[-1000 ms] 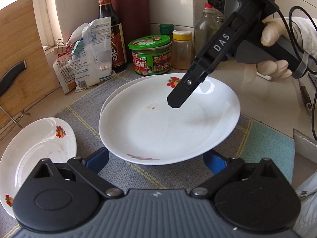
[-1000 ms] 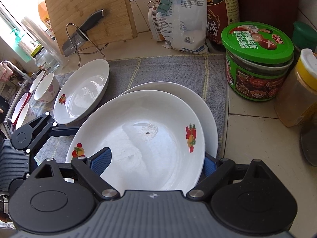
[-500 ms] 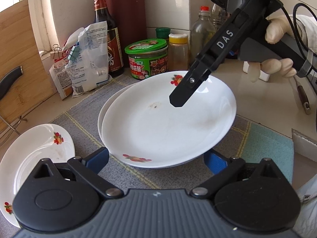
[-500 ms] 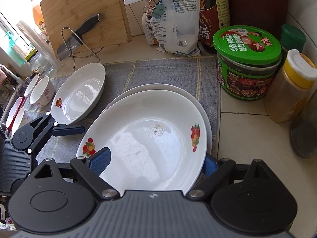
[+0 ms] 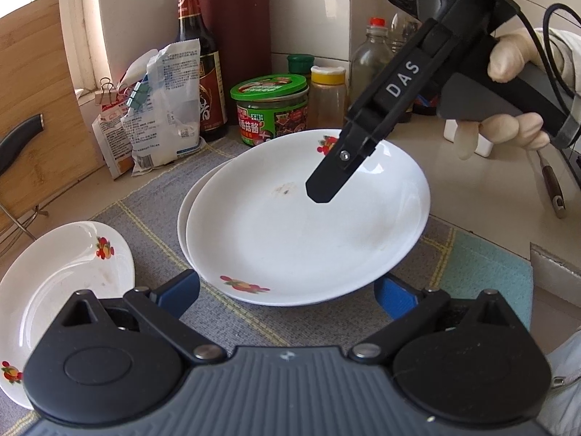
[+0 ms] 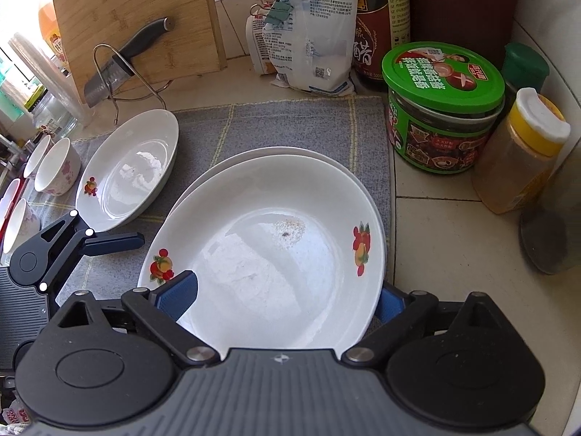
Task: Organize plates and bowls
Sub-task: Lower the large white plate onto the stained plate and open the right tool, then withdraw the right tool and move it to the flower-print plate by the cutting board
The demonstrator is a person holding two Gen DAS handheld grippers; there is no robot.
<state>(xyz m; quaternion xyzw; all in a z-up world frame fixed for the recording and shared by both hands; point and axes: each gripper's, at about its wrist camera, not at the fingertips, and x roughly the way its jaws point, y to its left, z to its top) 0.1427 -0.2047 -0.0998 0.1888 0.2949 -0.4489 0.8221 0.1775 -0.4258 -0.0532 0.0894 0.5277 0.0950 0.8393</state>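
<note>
**Top plate set down on the stack**

Since a second ago, the top plate (image 6: 276,254) has sunk lower and now sits almost flat on the plate under it (image 6: 276,154). Before, it was tipped up more on one side. The two plates make a small stack in the middle of the grey mat (image 6: 290,123).

The right gripper (image 6: 287,299) is over the near edge of the top plate. Its jaws are opening, and the plate's rim is between them. The blue pads (image 6: 178,296) do not look like they squeeze the plate now. One blue pad is over the inside of the plate and the other is outside, by the rim. From the other side I see its black finger (image 5: 332,178) hang over the plate.

The left gripper (image 5: 287,296) waits just in front of the stack. Its jaws are spread wide and hold nothing.

How far along is the job? I think it is about in the middle. Two plates are stacked. A third plate (image 6: 127,170) lies alone on the left side of the mat, apart from the stack. It probably goes on top next. Some small bowls (image 6: 58,170) stand further left, near the edge of the mat. They are not stacked yet, and I can't tell how many there are.

A green jar (image 6: 441,109) stands near the stack, so the hands should take care there.
</note>
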